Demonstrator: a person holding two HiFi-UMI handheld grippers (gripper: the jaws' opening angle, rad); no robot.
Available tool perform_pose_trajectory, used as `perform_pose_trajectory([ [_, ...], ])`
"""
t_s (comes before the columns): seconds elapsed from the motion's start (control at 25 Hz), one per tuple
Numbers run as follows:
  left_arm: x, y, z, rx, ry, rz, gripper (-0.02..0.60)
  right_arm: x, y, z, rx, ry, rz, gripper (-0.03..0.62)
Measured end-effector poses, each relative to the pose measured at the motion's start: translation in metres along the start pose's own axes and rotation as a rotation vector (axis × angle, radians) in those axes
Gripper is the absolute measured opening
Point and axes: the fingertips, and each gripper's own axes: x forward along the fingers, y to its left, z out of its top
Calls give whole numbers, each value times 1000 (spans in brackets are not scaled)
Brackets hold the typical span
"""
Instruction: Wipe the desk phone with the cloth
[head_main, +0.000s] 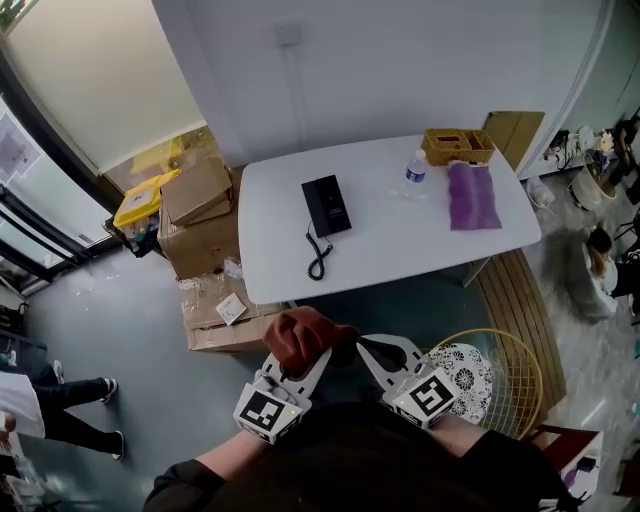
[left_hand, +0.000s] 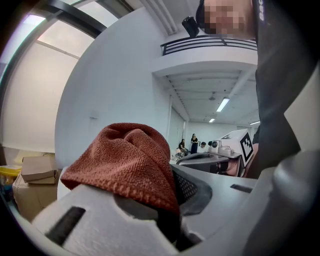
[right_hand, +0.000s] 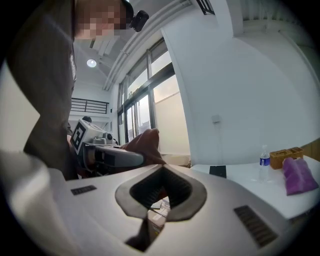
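Black desk phone (head_main: 326, 205); bunched rust-red cloth (head_main: 300, 338)

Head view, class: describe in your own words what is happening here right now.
A person stands short of the white table, a gripper in each hand. The left gripper is shut on a bunched rust-red cloth; the right gripper is shut and empty. The black desk phone lies untouched on the table, so wiping has not begun.
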Motion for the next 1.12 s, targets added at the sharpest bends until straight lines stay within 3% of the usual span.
perform_pose_trajectory([
  [0.28,15,8,-5,-19,-14,85,57,-6,-20,-13,6,15,35,27],
  [0.52,28,37,-3,-29,-16,92,57,13,-43,-19,14,48,28,27],
  [0.76,55,100,1,-40,-16,60,57,59,-77,-17,10,78,-19,27],
  [1.12,101,205,21,33,1,-15,57,141,-124,2,37,73,-131,27],
])
